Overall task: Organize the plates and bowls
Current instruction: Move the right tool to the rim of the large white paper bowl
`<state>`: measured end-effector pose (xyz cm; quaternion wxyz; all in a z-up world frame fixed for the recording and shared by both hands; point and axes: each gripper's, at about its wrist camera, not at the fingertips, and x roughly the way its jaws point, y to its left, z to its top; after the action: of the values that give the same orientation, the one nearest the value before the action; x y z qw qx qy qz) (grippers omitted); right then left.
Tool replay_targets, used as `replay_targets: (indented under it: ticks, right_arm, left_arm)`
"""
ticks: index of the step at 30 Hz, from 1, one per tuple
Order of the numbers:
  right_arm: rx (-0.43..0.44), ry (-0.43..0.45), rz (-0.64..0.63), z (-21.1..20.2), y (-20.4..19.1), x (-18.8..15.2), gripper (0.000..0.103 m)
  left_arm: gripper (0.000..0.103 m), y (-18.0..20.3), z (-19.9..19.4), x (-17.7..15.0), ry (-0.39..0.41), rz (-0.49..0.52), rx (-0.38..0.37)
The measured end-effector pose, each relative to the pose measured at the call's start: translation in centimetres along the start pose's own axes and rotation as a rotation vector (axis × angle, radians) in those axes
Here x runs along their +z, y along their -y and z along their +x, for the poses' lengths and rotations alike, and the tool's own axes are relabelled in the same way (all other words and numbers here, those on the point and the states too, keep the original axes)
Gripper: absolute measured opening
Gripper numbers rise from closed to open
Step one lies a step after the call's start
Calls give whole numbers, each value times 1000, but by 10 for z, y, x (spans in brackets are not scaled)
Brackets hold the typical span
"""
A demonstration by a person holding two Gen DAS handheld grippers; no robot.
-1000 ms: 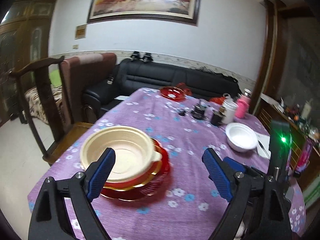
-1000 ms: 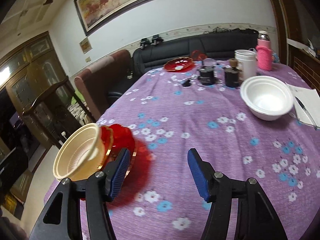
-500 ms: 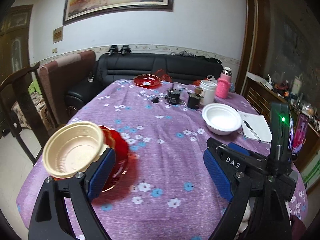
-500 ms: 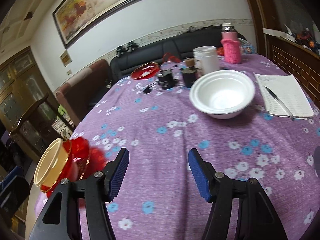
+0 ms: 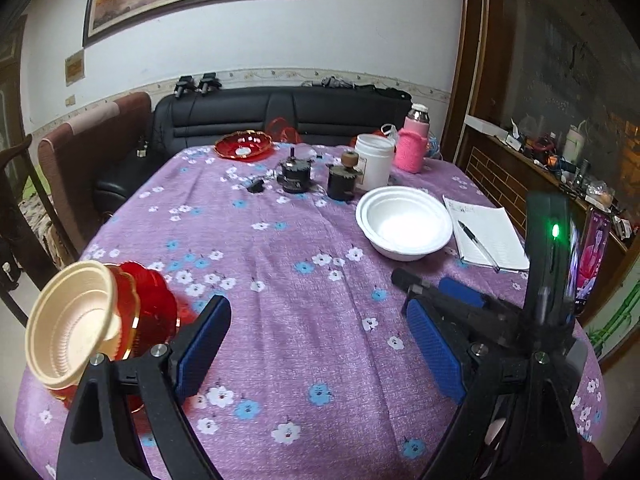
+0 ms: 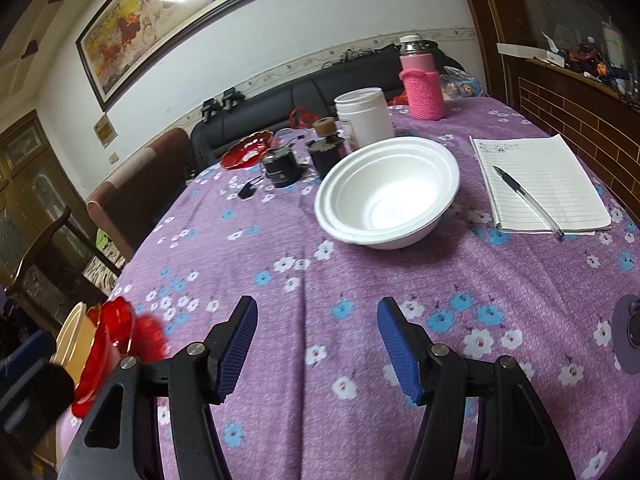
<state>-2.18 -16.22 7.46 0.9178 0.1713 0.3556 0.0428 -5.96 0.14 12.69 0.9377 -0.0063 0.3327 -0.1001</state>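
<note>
Between pickups — both grippers empty.

Left gripper (image 5: 316, 344) and right gripper (image 6: 318, 344) spread apart, aimed toward nested white foam bowls (image 6: 388, 196) — likely next for the cream-and-red stack (image 5: 92, 320).

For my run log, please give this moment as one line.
left gripper: open, empty | right gripper: open, empty | cream bowl on red plates | white bowls stacked
</note>
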Motion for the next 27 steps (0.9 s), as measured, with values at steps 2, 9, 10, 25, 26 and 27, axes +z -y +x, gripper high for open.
replay_targets:
  ticks: [2,9,10,25,26,27]
  right_arm:
    - [-9,14,19,3,4,11,67]
    - [-38,82,89,17,18,55,70]
    - [-43,94,105,20,23,60,71]
    - [-114,44,165,66,77,65,71]
    - [-115,36,172,69,79,65,71]
    - [-117,29,176,73,81,65,71]
  left_arm:
    - [89,0,8,-2,-18,-5,-5]
    - [89,-7,28,0,-42,-31,5]
    - [89,-8,30,1,-44,-34,7]
    - [89,7,100,-1,-125,-78,-30]
    - [89,8,104,-3,-130,-77,-33]
    - [89,9,107,-4,-136,-79,-36]
